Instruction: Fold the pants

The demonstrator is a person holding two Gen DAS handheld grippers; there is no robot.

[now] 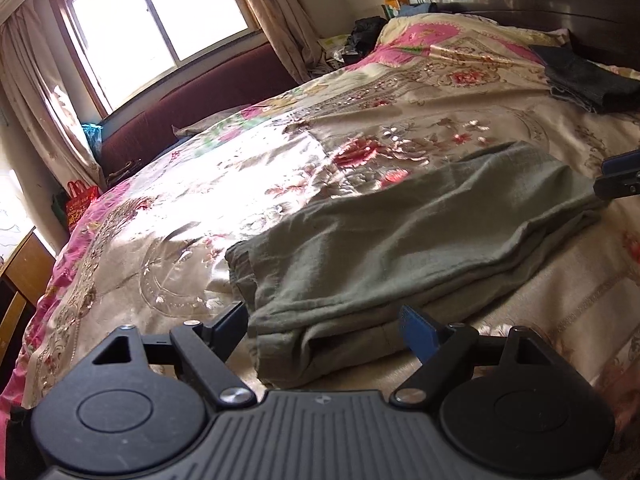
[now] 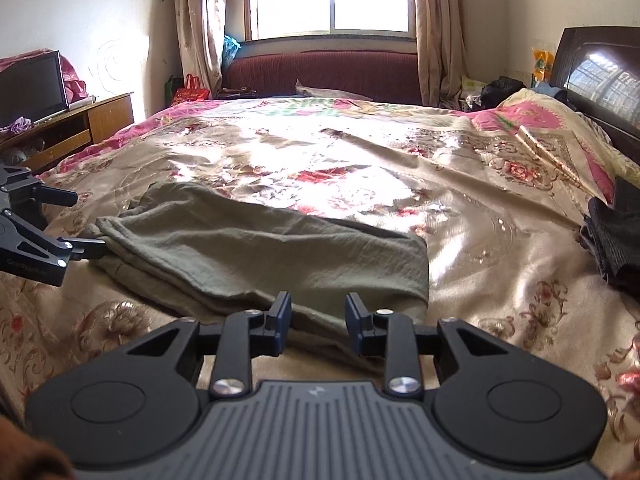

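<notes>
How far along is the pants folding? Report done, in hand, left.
Done: the green pants lie folded in layers on the floral bedspread.
In hand: nothing; the left hand-held gripper and right hand-held gripper are open at the pants' edge.
Left: perhaps another fold, or stacking by the dark folded clothes.

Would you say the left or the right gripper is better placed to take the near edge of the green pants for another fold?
Probably the left gripper: its wide-open jaws already flank the near corner of the green pants. The right gripper stands open just short of the cloth.
</notes>
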